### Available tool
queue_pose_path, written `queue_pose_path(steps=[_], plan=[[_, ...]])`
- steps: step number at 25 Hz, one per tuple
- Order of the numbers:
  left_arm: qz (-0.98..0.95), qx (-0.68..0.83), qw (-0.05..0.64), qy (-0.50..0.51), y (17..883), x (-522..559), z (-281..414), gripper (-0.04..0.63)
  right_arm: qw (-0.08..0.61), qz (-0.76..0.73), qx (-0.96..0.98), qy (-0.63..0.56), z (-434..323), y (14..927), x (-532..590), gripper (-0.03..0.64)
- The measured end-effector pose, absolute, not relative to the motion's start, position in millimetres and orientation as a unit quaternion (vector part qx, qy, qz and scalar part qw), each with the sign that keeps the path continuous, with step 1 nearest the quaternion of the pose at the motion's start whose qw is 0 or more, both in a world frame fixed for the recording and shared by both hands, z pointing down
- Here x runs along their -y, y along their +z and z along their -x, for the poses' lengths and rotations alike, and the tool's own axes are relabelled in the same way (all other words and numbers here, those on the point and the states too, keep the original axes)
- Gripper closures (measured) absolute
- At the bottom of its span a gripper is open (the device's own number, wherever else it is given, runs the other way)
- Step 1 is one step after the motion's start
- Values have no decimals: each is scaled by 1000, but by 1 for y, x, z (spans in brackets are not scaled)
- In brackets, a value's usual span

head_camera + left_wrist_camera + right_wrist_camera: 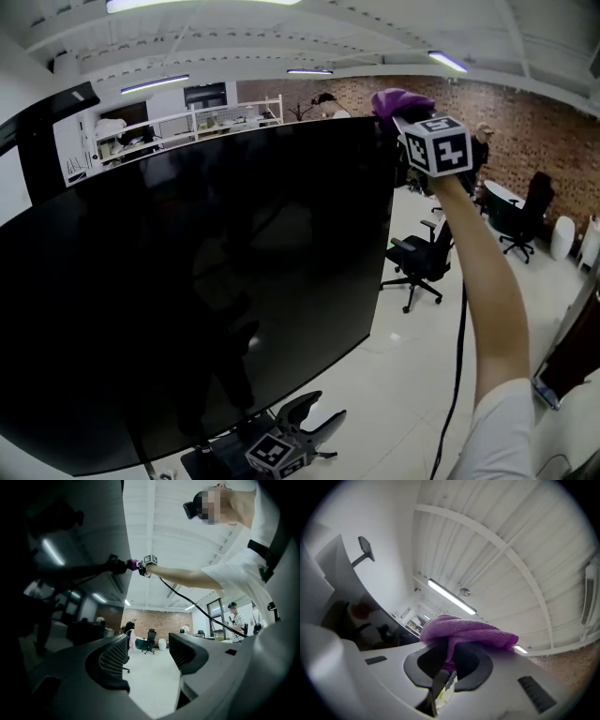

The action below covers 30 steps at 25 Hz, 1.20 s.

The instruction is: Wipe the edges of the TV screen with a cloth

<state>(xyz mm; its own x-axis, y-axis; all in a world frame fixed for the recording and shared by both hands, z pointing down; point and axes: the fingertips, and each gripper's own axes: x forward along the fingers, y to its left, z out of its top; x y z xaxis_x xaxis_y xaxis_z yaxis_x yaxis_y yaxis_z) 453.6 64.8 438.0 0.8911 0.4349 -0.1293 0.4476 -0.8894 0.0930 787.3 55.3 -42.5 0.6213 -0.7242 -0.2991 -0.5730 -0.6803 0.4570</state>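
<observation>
A big black TV screen (187, 281) fills the head view, tilted, its top right corner near the raised arm. My right gripper (405, 111) is held up at that corner, shut on a purple cloth (401, 99) that rests against the screen's top edge. In the right gripper view the purple cloth (464, 632) bulges out over the closed jaws, with the dark screen (361, 620) to the left. My left gripper (314, 424) hangs low under the screen's bottom edge, open, nothing between its jaws. The left gripper view shows its two fingers (115, 660) apart and the right gripper (140, 566) far off.
Black office chairs (417, 262) stand on the white floor to the right of the screen. A cable (457, 356) hangs from my right arm. Shelves (216, 117) and a brick wall (525, 122) lie behind. A person (236, 620) stands at the far right.
</observation>
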Motion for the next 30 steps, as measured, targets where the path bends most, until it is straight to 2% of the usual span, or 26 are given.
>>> queue_pose_path(steps=[5, 12, 17, 23, 30], plan=[[-967, -244, 59, -44, 449, -97, -487, 330, 89, -902, 374, -197, -839, -20, -89, 566], [-965, -257, 56, -15, 473, -126, -509, 337, 94, -881, 433, -165, -843, 95, -88, 568], [-962, -267, 42, -20, 486, -125, -528, 350, 62, -880, 458, -109, -859, 219, -80, 568], [-966, -251, 56, -17, 502, -109, -528, 350, 35, -893, 449, -25, -866, 399, -76, 568], [-974, -218, 64, -4, 513, -84, -523, 350, 13, -894, 426, 139, -876, 603, -78, 571]])
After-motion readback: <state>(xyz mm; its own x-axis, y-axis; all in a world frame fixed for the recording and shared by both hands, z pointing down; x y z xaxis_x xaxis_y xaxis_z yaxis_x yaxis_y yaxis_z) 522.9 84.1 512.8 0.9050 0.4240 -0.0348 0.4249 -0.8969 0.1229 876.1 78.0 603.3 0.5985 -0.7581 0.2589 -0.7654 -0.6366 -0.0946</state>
